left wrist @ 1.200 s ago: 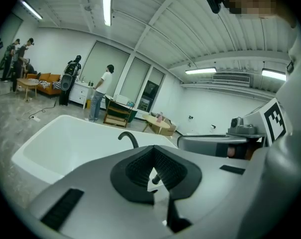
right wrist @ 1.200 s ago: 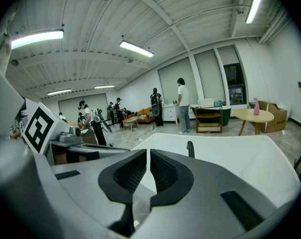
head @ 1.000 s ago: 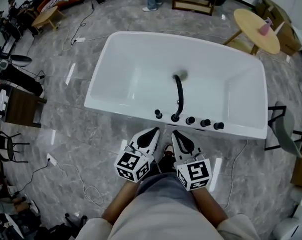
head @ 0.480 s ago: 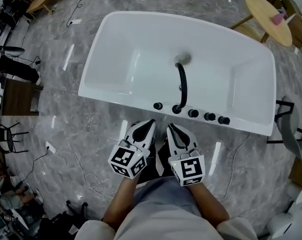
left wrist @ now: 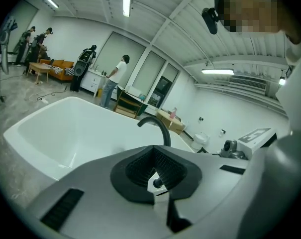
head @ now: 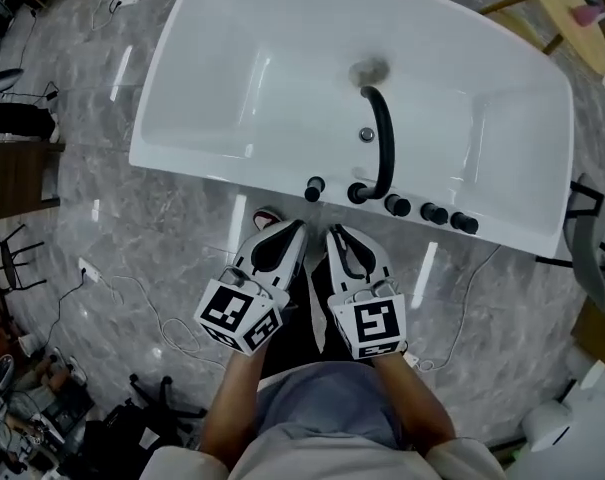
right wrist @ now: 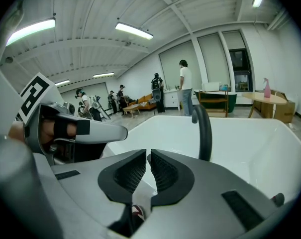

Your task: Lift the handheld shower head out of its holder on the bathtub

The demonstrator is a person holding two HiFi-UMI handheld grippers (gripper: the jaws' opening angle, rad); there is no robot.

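The white bathtub (head: 212, 163) lies across the head view, with a black arched spout (head: 384, 140) over its near rim. Several black fittings (head: 430, 212) stand in a row on that rim. One black fitting (head: 315, 188) stands apart, left of the spout. Which of them is the shower head I cannot tell. My left gripper (head: 296, 229) and right gripper (head: 334, 232) hang side by side just short of the rim, both shut and empty. In the left gripper view the shut left gripper (left wrist: 154, 148) points at the spout (left wrist: 159, 127). The right gripper (right wrist: 147, 154) also faces the spout (right wrist: 205, 131).
A round wooden table (head: 574, 10) stands beyond the tub's far right corner. A black-framed chair (head: 588, 240) is at the right and another chair (head: 7, 268) at the left. Cables (head: 132, 290) trail over the marble floor. People stand far off (left wrist: 115, 78).
Both grippers have sunk lower, still shut and side by side. The tub's near rim and its black fittings now lie closer in front of them in the head view.
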